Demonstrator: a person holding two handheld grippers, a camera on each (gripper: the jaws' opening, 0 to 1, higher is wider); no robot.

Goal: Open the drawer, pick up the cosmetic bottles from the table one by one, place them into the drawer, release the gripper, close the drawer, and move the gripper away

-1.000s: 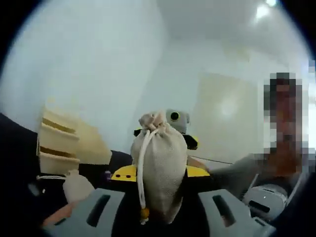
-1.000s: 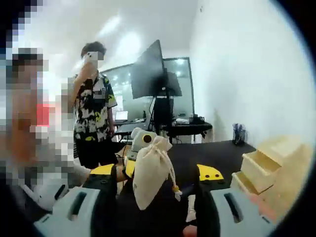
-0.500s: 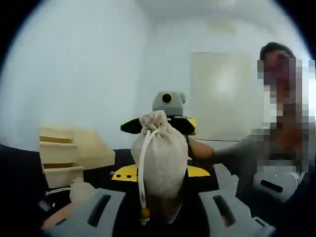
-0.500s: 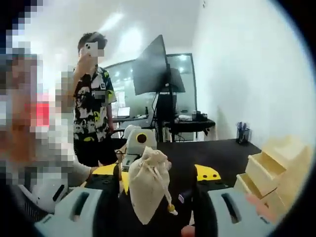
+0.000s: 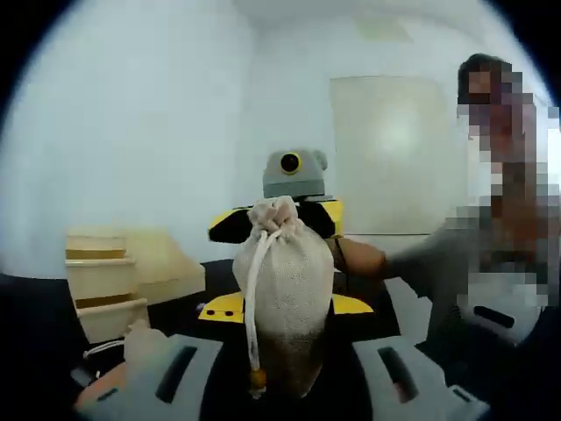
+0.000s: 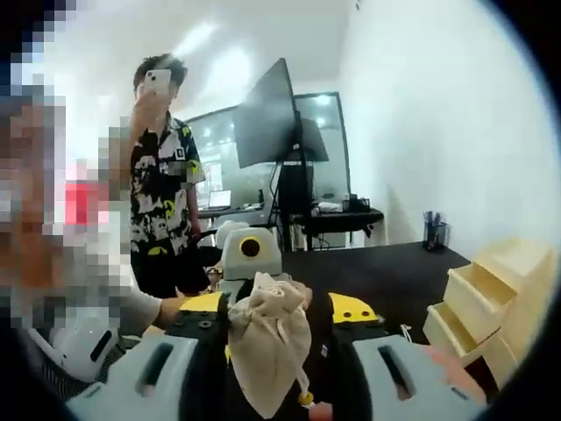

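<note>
A beige drawstring pouch (image 5: 282, 298) hangs upright between the yellow-tipped jaws of my left gripper (image 5: 285, 305), which is shut on it. In the right gripper view the same pouch (image 6: 267, 346) sits between the jaws of my right gripper (image 6: 276, 307). Those jaws stand close on either side of it with a small gap, open. The two grippers face each other. The right gripper (image 5: 276, 219) shows just behind the pouch's tied neck, and the left gripper (image 6: 250, 254) shows behind the pouch. A pale wooden drawer cabinet (image 5: 101, 281) (image 6: 491, 298) stands on the black table (image 6: 386, 272), its drawers pulled out in steps.
A second small pouch (image 5: 145, 342) lies on the table by the cabinet. A person holding up a phone (image 6: 162, 193) stands beyond the table, beside a large monitor on a stand (image 6: 272, 123). The sleeve (image 5: 438, 263) of the person holding the grippers shows at right. White walls surround the area.
The right gripper has come level with the pouch and its jaws have narrowed around it. The pouch has swung upright in the right gripper view. It stays fixed in the left gripper's jaws.
</note>
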